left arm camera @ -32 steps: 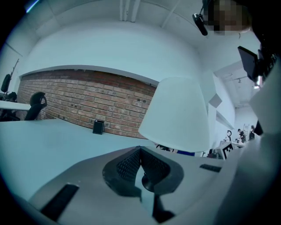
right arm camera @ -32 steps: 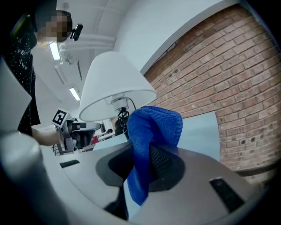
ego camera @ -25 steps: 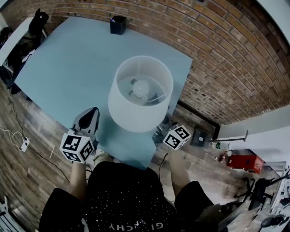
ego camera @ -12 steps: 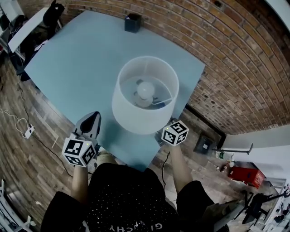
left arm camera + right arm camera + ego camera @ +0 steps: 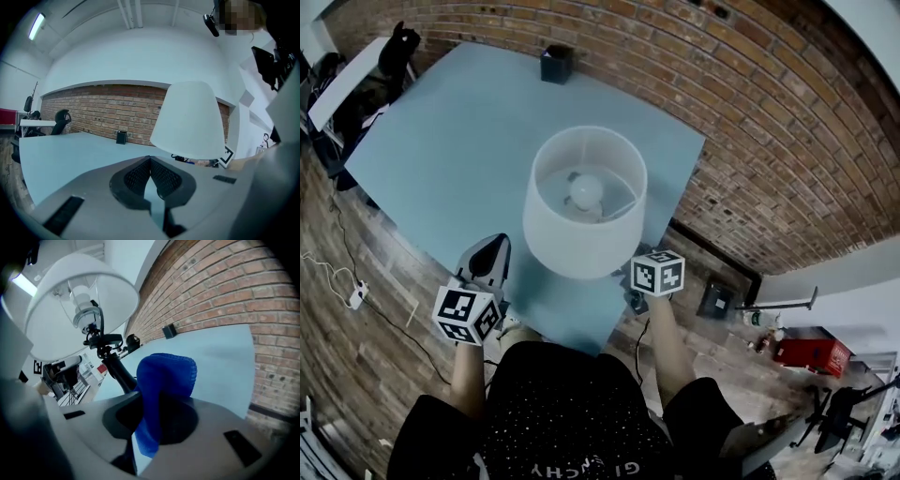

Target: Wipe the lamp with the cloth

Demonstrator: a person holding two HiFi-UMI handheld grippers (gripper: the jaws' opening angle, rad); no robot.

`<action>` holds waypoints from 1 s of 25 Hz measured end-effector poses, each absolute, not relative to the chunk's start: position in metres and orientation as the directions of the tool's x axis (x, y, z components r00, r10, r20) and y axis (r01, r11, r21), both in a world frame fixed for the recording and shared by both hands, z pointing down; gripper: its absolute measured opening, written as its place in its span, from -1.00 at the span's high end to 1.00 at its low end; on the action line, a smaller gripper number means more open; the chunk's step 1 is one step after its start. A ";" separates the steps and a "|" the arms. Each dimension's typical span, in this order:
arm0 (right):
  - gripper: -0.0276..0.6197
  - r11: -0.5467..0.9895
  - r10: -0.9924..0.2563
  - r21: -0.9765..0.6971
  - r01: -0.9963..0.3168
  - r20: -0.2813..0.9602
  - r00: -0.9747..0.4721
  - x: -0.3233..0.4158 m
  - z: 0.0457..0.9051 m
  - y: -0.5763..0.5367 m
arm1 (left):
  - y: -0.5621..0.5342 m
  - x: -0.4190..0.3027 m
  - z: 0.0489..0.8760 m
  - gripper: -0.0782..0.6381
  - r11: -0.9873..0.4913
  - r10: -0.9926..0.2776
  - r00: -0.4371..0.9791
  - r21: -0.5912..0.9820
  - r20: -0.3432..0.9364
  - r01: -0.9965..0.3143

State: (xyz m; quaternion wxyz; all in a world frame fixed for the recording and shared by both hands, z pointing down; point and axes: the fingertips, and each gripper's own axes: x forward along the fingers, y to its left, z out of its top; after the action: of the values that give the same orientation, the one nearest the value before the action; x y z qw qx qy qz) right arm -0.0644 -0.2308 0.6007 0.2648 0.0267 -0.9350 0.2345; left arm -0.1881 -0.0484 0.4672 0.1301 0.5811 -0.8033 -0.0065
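Observation:
A table lamp with a white drum shade and a bulb stands near the front right corner of the pale blue table. My right gripper is shut on a folded blue cloth. It sits low, just right of the black lamp stem and under the shade. In the head view only its marker cube shows, at the shade's lower right rim. My left gripper hovers over the table's front edge, left of the lamp, jaws shut and empty.
A small black box stands at the table's far edge by the brick wall. A black office chair and a white desk are at far left. Cables and a power strip lie on the wood floor.
My right gripper has edged a little closer in under the shade's rim. The left gripper has stayed about where it was. The head view has shifted slightly.

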 end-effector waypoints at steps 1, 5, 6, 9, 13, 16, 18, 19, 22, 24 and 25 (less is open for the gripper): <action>0.69 0.869 0.041 -0.445 -0.215 0.499 -0.866 -0.052 0.597 -0.234 | -0.048 -0.189 0.467 0.76 0.324 -0.937 -0.291 0.166 0.195 -0.931; 0.69 0.767 -0.105 -0.559 -0.317 0.377 -0.920 0.010 0.573 -0.235 | -0.045 -0.190 0.470 0.76 0.333 -0.938 -0.301 0.215 0.170 -0.918; 0.69 0.742 -0.144 -0.591 -0.315 0.319 -0.937 0.024 0.561 -0.234 | -0.045 -0.190 0.470 0.76 0.336 -0.938 -0.304 0.222 0.166 -0.915; 0.69 0.690 -0.253 -0.680 -0.250 0.098 -0.962 0.057 0.514 -0.223 | -0.043 -0.188 0.468 0.76 0.334 -0.939 -0.303 0.220 0.163 -0.917; 0.69 0.676 -0.337 -0.717 -0.170 -0.095 -0.937 0.079 0.465 -0.206 | -0.039 -0.191 0.456 0.76 0.328 -0.942 -0.304 0.207 0.143 -0.922; 0.69 0.672 -0.349 -0.728 -0.136 -0.149 -0.925 0.081 0.451 -0.200 | -0.037 -0.193 0.447 0.76 0.324 -0.945 -0.305 0.197 0.119 -0.925; 0.69 0.679 -0.345 -0.722 -0.132 -0.154 -0.926 0.082 0.448 -0.199 | -0.036 -0.192 0.445 0.76 0.321 -0.946 -0.305 0.191 0.109 -0.928; 0.69 0.681 -0.344 -0.721 -0.131 -0.158 -0.926 0.083 0.446 -0.199 | -0.036 -0.191 0.445 0.76 0.321 -0.946 -0.306 0.189 0.106 -0.928; 0.69 0.677 -0.349 -0.728 -0.113 -0.182 -0.919 0.089 0.439 -0.200 | -0.037 -0.185 0.447 0.76 0.318 -0.948 -0.303 0.196 0.100 -0.928; 0.69 0.682 -0.354 -0.720 -0.133 -0.166 -0.920 0.094 0.440 -0.201 | -0.038 -0.178 0.449 0.76 0.308 -0.951 -0.294 0.201 0.099 -0.930; 0.69 0.686 -0.356 -0.713 -0.146 -0.155 -0.921 0.095 0.441 -0.201 | -0.039 -0.175 0.450 0.76 0.302 -0.953 -0.287 0.200 0.100 -0.932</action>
State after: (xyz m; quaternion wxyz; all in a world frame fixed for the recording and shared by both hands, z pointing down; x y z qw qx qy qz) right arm 0.0954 -0.2014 0.4411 -0.1420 0.1384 -0.9071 0.3713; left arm -0.1747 -0.0390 0.4503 0.1000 0.5885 -0.8007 -0.0516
